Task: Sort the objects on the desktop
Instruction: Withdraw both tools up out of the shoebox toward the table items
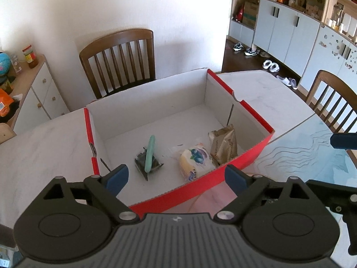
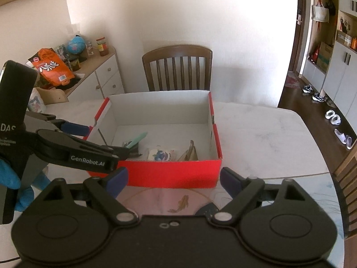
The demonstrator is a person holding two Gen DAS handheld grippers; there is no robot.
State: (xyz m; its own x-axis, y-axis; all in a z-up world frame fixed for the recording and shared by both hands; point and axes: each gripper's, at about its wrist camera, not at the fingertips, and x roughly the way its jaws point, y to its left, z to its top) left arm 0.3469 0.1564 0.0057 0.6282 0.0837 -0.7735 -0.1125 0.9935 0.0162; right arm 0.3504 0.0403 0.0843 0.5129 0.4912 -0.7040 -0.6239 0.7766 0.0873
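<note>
Brown slatted wooden chair point(image 2: 177, 67) behind the white marble counter point(image 2: 263, 134). Left, white drawer cabinet point(image 2: 104, 78) carrying an orange snack bag point(image 2: 52, 67) and blue globe point(image 2: 75, 44).

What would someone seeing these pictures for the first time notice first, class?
The eye goes first to the red box, open-topped on the pale table. Inside lie a blueberry snack packet, a gold-brown packet leaning at the box's right wall, and a mint-green stick resting on a dark packet. Next comes the left hand-held gripper, open and empty in front of the box.
</note>
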